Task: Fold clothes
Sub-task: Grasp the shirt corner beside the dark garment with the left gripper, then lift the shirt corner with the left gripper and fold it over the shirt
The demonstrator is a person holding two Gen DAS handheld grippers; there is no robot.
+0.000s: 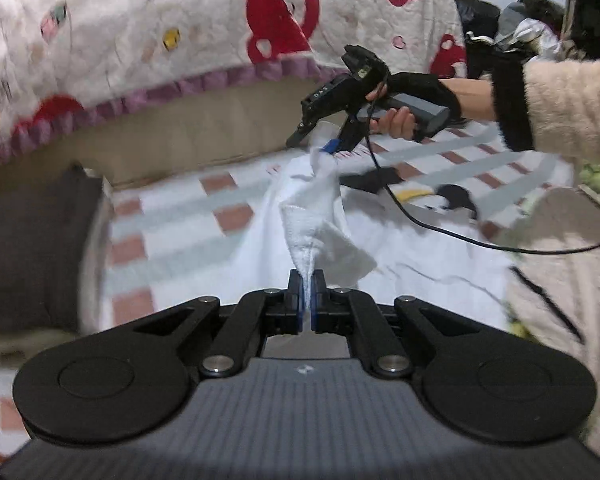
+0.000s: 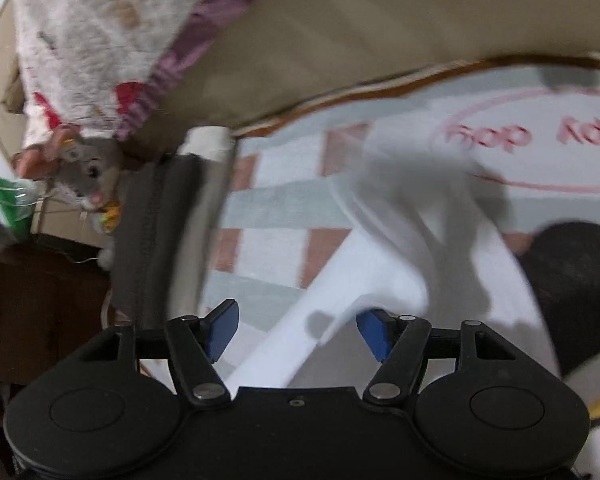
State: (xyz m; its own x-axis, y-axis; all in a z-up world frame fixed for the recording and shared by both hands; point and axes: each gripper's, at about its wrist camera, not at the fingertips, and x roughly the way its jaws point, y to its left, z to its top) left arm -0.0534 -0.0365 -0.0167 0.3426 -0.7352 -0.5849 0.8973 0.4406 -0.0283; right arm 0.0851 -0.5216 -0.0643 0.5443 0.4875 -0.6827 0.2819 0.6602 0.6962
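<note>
A white garment [image 1: 400,248] lies on a checked blanket [image 1: 172,240]. One bunched corner of it rises in a twisted strip [image 1: 316,216]. My left gripper [image 1: 307,292] is shut on the near end of that strip. The far end reaches up to my right gripper [image 1: 316,142], held by a hand in a black glove with a fluffy pink sleeve. In the right wrist view the right gripper [image 2: 298,330] stands open. Its blue pads [image 2: 222,330] are wide apart over a fold of the white garment [image 2: 352,272], whose edge lies close to the right-hand pad.
A bear-print blanket [image 1: 180,32] drapes over the beige sofa back [image 1: 204,132]. A dark cushion [image 1: 32,248] borders the left side. A black cable [image 1: 460,236] trails across the garment. A grey plush mouse [image 2: 88,172] and a green cup [image 2: 14,204] sit by a dark wooden table [image 2: 32,300].
</note>
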